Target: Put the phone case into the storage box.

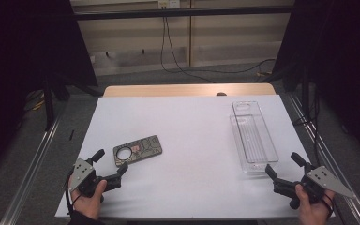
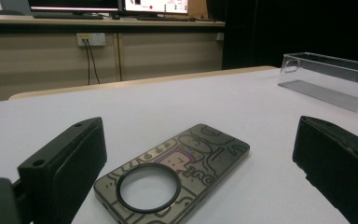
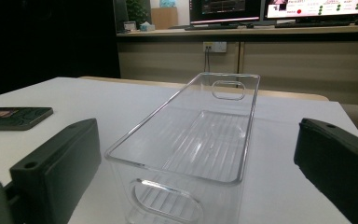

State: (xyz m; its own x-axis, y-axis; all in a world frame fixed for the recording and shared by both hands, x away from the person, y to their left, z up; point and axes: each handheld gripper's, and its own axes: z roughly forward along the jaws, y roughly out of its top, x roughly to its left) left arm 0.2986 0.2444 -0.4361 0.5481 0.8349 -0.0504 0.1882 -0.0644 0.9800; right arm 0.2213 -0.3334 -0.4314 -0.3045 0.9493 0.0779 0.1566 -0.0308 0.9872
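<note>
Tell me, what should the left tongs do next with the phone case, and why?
Probably ease forward and close on the phone case. The left tongs are open with the case lying flat between them, untouched, and the clear bin sits empty across the table.

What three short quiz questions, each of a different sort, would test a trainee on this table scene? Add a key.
1. True or false: the left gripper is shut on the phone case.
2. Which gripper faces the clear bin? A left, B right, C neither.
3. Fill in: the ring on the phone case lies at the end ____ the left gripper.

Key
1. False: its jaws stand open, with the case on the table between and ahead of them, untouched.
2. B: the right gripper is open before the bin's near end.
3. Nearest.
</note>
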